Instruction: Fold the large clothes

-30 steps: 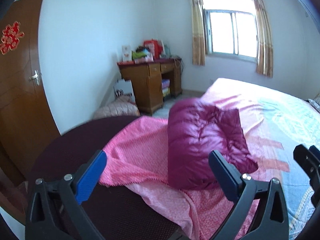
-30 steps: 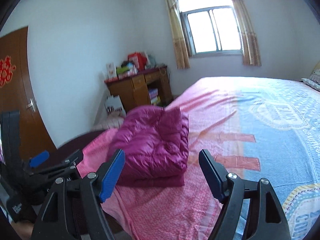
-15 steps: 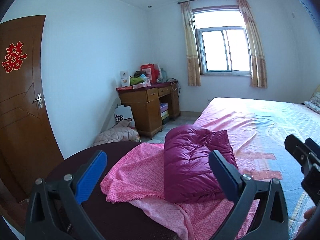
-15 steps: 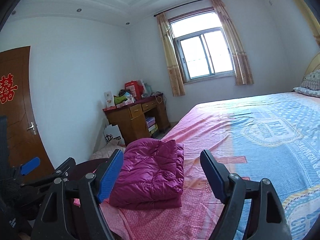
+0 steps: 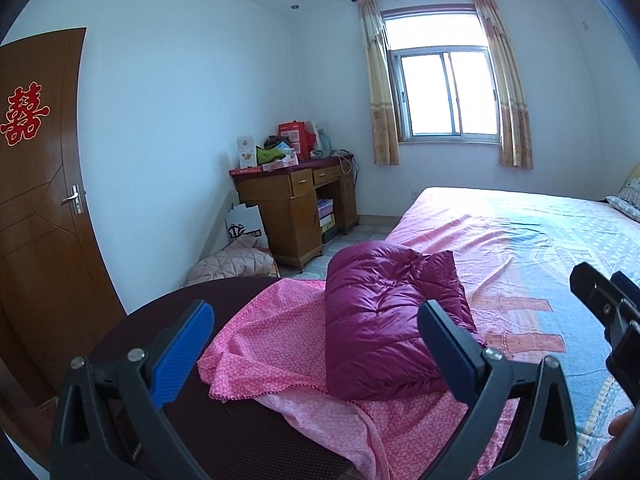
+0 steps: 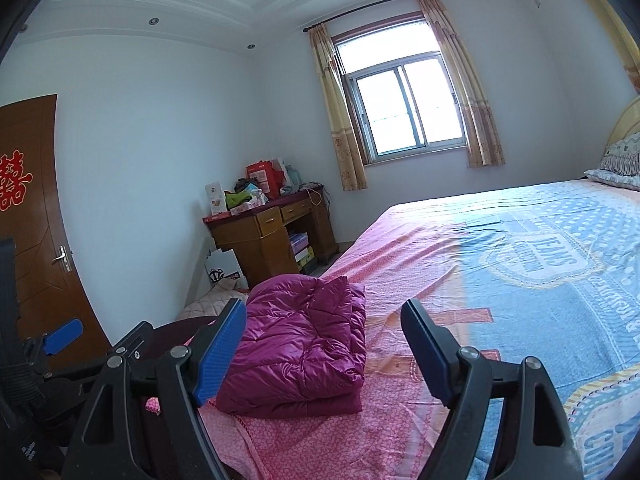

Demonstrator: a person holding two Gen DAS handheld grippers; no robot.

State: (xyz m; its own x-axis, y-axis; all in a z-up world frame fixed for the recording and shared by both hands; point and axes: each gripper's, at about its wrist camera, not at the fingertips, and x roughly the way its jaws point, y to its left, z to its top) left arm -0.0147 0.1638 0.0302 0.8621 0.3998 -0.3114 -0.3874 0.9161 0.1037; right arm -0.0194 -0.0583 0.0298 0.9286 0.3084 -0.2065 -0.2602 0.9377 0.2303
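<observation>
A magenta quilted jacket (image 5: 380, 320) lies folded into a thick bundle near the corner of the bed (image 5: 520, 248), on the pink part of the sheet. My left gripper (image 5: 316, 344) stands open in front of it, nothing between its blue pads. In the right wrist view the same jacket (image 6: 304, 340) rests ahead and slightly left of my right gripper (image 6: 324, 344), which is open and empty too. The left gripper (image 6: 64, 332) shows at that view's left edge. Neither gripper touches the jacket.
A dark round surface (image 5: 168, 320) sits under the hanging pink sheet corner (image 5: 272, 344) at the bed's foot. A wooden desk (image 5: 296, 208) with boxes stands by the far wall, a brown door (image 5: 36, 208) at left, a window (image 5: 448, 92) beyond. Pillows (image 6: 620, 164) lie at the bed head.
Both grippers have drawn back and tilted up from the jacket, so it appears smaller and lower and more of the room shows. The jacket stays folded on the bed.
</observation>
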